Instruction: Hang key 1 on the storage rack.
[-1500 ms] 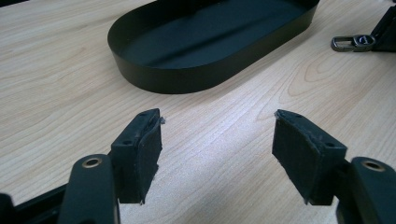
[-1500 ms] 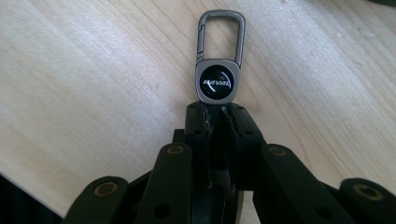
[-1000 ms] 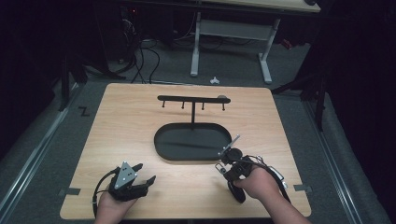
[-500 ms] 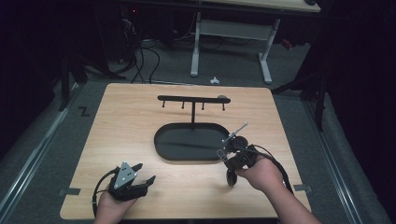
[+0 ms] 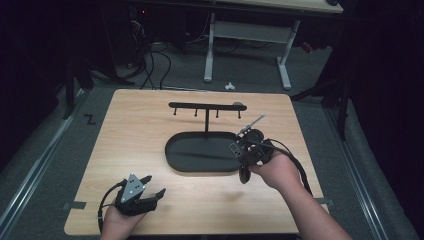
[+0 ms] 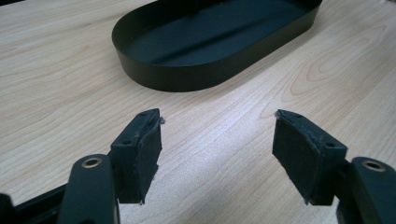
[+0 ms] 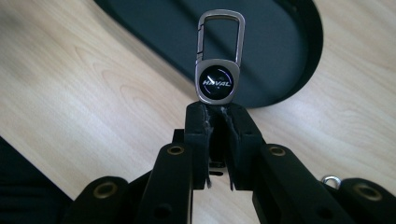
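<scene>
A: What is the keychain [image 7: 218, 56] like?

B: It is a silver metal piece with a round black badge reading "HAVAL" and a narrow carabiner loop above it. It stands upright out of the right gripper [image 7: 218, 109], whose fingers [image 7: 198, 126] are clenched on its lower end.

A: Where is it?

B: Held in the air over the right end of the oval black tray [image 5: 200, 152]. In the high view it shows as a thin pale sliver [image 5: 251, 124] sticking up from the right gripper [image 5: 246, 135], near the right end of the hook rack [image 5: 206, 106] that rises from the tray.

A: And the other hand?

B: The left gripper [image 5: 154, 188] rests low on the near left of the wooden counter [image 5: 135, 125]. Its 2 fingers [image 6: 140, 149] are released, well apart, with bare wood between them and the tray [image 6: 187, 77] ahead.
</scene>
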`<state>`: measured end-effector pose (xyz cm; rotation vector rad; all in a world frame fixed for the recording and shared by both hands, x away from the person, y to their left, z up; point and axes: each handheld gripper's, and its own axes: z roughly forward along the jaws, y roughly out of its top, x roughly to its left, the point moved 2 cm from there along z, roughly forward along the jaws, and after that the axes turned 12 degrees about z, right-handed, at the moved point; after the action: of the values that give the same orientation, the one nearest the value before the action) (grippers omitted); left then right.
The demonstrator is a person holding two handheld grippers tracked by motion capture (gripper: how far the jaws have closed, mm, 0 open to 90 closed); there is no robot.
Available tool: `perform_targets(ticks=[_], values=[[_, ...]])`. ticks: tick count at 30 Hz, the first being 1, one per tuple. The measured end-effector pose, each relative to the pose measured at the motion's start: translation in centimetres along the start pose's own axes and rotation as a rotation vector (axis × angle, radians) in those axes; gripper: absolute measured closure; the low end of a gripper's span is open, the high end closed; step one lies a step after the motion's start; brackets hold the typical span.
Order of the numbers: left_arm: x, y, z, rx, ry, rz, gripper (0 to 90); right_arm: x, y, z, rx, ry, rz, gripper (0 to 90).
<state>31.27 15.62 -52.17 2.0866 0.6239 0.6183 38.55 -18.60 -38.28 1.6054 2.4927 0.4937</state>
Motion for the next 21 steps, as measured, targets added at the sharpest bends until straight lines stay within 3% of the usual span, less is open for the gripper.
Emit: perform_targets(ticks=[21], values=[[-0.1, -0.1, -0.2, -0.009, -0.004, -0.002, 33.3, 1.0, 5.6, -0.4, -0.059, -0.003, -0.001, 81.1]])
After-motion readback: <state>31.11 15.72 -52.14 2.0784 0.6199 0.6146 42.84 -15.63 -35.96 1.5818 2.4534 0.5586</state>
